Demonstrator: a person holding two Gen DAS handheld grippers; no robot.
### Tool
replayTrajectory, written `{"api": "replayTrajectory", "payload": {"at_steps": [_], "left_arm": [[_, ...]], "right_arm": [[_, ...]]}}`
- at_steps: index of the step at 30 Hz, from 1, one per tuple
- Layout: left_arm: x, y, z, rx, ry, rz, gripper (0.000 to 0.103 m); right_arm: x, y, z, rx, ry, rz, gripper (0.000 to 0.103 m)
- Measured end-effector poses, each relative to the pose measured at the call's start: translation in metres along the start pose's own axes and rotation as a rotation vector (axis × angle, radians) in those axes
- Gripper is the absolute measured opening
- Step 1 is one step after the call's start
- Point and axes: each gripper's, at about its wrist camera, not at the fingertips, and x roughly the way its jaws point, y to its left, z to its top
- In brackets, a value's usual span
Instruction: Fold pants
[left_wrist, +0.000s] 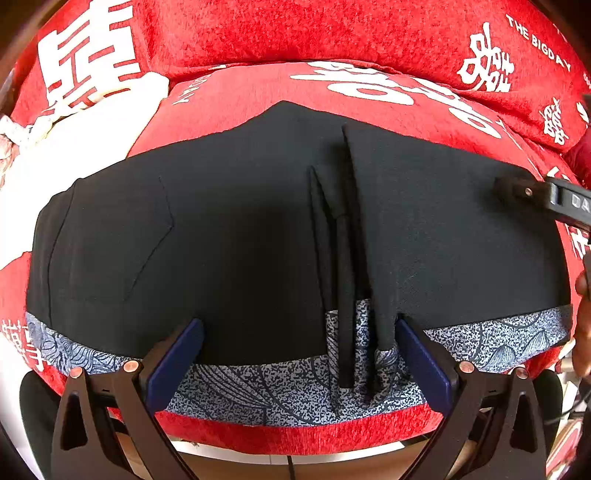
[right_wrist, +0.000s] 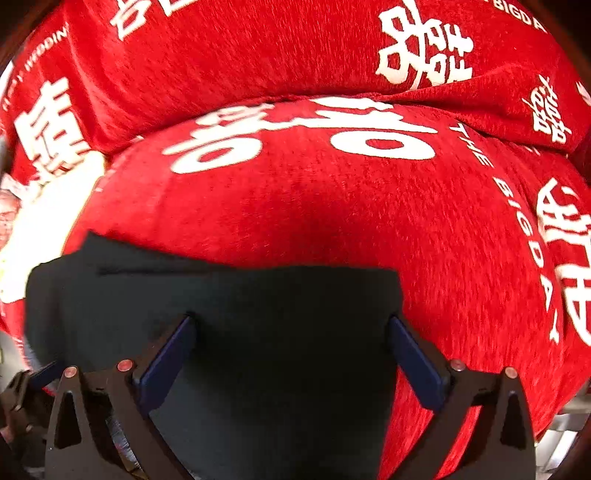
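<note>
Pants first: black fabric pants with a blue-grey patterned waistband (left_wrist: 229, 229) are spread flat on a red plush cushion with white printed characters (left_wrist: 258, 96), waistband along the near edge. A few narrow pleat-like folds (left_wrist: 343, 258) run from the waistband toward the far side, just right of centre. On the left half we can make out the stitched outline of a pocket.

Our left claw (left_wrist: 299, 332) hangs right over the waistband, its blue-padded jaws wide apart and nothing pinched between them. The folded ridges sit just inside its right pad. We can't tell if the pad tips actually touch the cloth.

Off at the right edge of the left wrist view, the black tip of the right claw (left_wrist: 532, 194) pokes in over the pants. From its own camera the right claw (right_wrist: 291, 328) is spread fully too, hovering above a squared-off black end of the pants (right_wrist: 221, 314), with bare red cushion (right_wrist: 332, 206) beyond it. Nothing gripped there either.

A white cloth (left_wrist: 44, 147) lies on the cushion at far left.
</note>
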Motion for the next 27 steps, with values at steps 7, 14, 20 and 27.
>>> {"api": "replayTrajectory", "payload": {"at_steps": [7, 14, 20, 27], "left_arm": [[0.001, 0.003, 0.000, 0.011, -0.009, -0.012, 0.103], [-0.001, 0.007, -0.003, 0.014, -0.016, -0.033, 0.103], [0.000, 0.006, -0.005, 0.019, -0.037, -0.032, 0.103], [0.001, 0.006, -0.005, 0.024, -0.041, -0.045, 0.103]], "right_arm": [[-0.046, 0.032, -0.041, -0.110, -0.164, -0.123, 0.102], [-0.046, 0.042, -0.114, -0.179, -0.148, 0.060, 0.102], [-0.082, 0.012, -0.105, -0.097, -0.318, 0.196, 0.102], [-0.046, 0.008, -0.034, -0.073, -0.226, 0.254, 0.102]]}}
